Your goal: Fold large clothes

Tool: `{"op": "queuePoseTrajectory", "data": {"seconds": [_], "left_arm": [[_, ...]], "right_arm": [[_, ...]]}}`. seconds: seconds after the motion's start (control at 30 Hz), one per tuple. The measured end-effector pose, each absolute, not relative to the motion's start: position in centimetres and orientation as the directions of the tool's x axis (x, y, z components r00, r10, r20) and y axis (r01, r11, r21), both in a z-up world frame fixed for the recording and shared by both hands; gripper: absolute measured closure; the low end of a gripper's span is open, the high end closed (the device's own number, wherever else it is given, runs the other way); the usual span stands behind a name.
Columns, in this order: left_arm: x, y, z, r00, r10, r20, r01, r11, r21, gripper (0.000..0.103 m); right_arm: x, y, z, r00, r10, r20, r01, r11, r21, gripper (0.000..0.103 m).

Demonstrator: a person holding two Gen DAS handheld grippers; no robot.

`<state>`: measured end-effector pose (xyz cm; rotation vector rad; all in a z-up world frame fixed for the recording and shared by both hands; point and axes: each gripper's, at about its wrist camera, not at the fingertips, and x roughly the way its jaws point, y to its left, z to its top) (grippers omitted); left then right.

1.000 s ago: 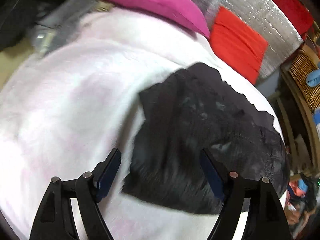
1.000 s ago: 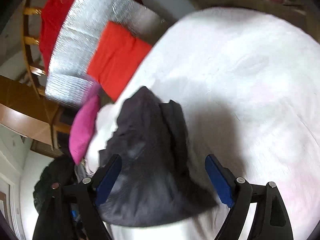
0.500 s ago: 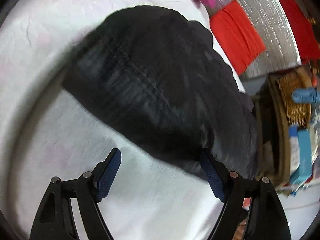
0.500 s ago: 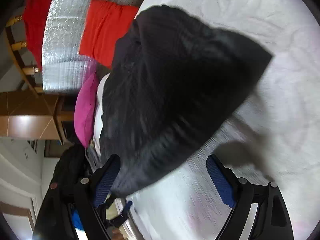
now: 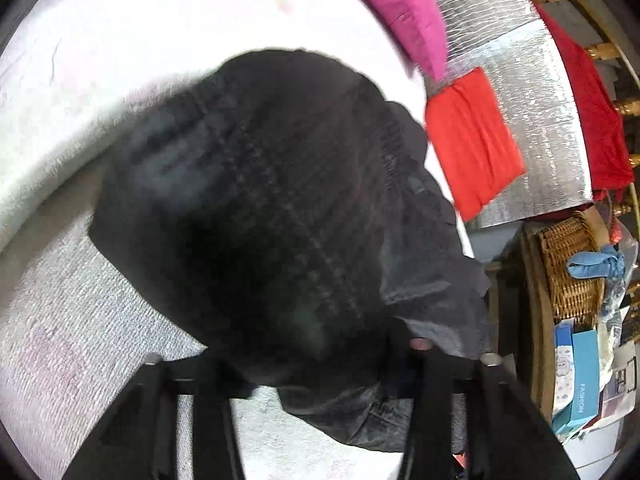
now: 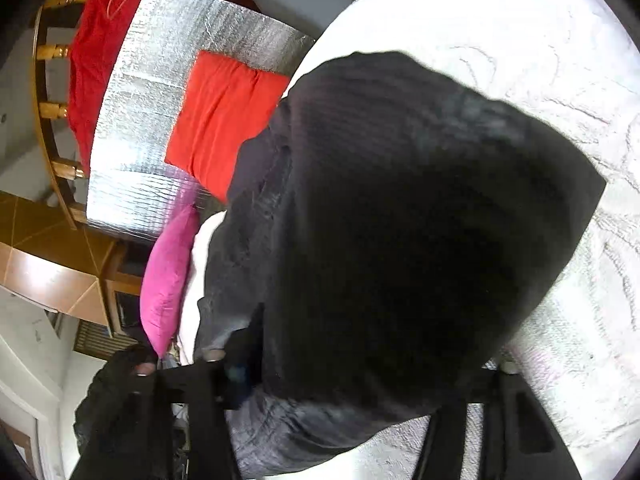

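A black garment lies bunched on the white bedspread, draped over both sets of fingers. It hides the tips of the left gripper and the right gripper, so I cannot tell whether either grips it. A pink pillow and folded red cloth sit beyond.

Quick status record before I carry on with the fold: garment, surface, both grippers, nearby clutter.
garment: black garment, bunched, draped over both grippers' fingers
surface: white textured bedcover beneath it
left gripper: fingertips hidden under cloth; open or shut unclear
right gripper: fingertips hidden too; unclear
nearby: pink pillow, folded red cloth on silver foil mat, wicker basket
fold: no tidy fold visible
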<state>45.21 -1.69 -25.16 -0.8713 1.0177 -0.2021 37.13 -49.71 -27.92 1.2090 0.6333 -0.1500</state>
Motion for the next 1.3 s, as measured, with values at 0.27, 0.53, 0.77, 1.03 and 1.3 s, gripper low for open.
{"op": "queuePoseTrajectory", "data": {"seconds": [0.27,0.53,0.77,1.03,1.3], "left_arm": [[42.7,-1.4,-22.4,0.561,-0.509,-0.653,-0.162,0.706,-0.689,0.078],[36.2,-0.3,-21.7,0.525,-0.508,-0.682,-0.128,0.745,-0.654,0.078],[27.5,1.7,-23.0,0.53,-0.497,-0.687,-0.107,0.765,-0.635,0.078],[25.4,2.0,-24.0,0.474,-0.428,-0.769,-0.106,0.84,-0.533,0.045],[21.1,5.8,-21.0,0.419,-0.373,-0.828,-0.027,0.906,-0.422,0.039]], "right_arm": [[36.1,-48.6,-23.5,0.833,0.15,-0.532,0.376,0.551,0.745,0.064],[30.7,-47.5,-22.4,0.803,0.165,-0.572,0.383,0.593,0.708,0.064],[20.3,-46.5,-24.5,0.798,0.208,-0.566,0.377,0.561,0.737,0.064],[17.2,-46.2,-26.7,0.761,0.246,-0.601,0.427,0.509,0.748,0.037],[14.0,-46.3,-24.5,0.61,0.365,-0.703,0.435,0.587,0.682,0.029]]}}
